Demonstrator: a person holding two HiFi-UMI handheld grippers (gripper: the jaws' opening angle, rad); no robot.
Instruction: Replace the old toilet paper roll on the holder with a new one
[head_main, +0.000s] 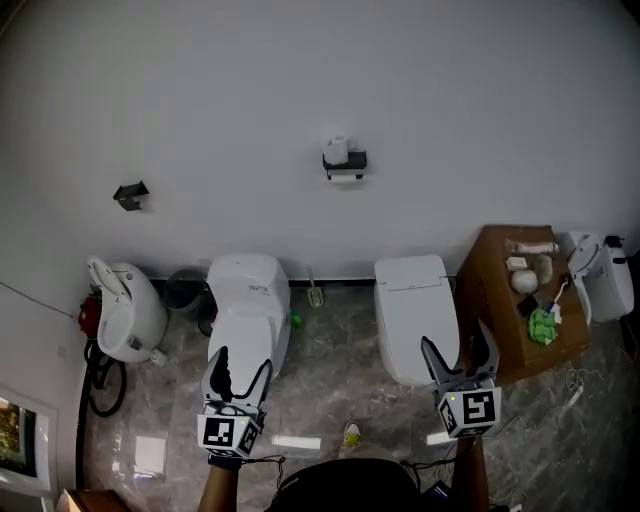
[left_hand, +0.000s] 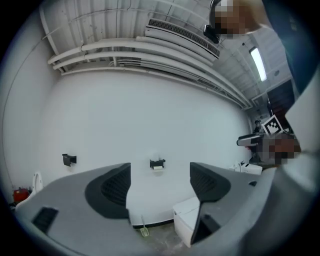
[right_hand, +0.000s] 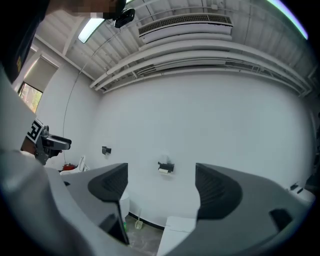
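White roll (head_main: 337, 149) tops the holder (head_main: 347, 161); left gripper (head_main: 243, 362), right gripper (head_main: 457, 338) gape empty

Left gripper (head_main: 245, 358), right gripper (head_main: 456, 338): dark curved jaws (black-and-white square markers)

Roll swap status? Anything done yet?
Nothing looks done. The holder on the wall carries a mounted roll, and a top roll stands on it. In hand: nothing. The left gripper and right gripper are open, empty and far off. Left: the whole swap.
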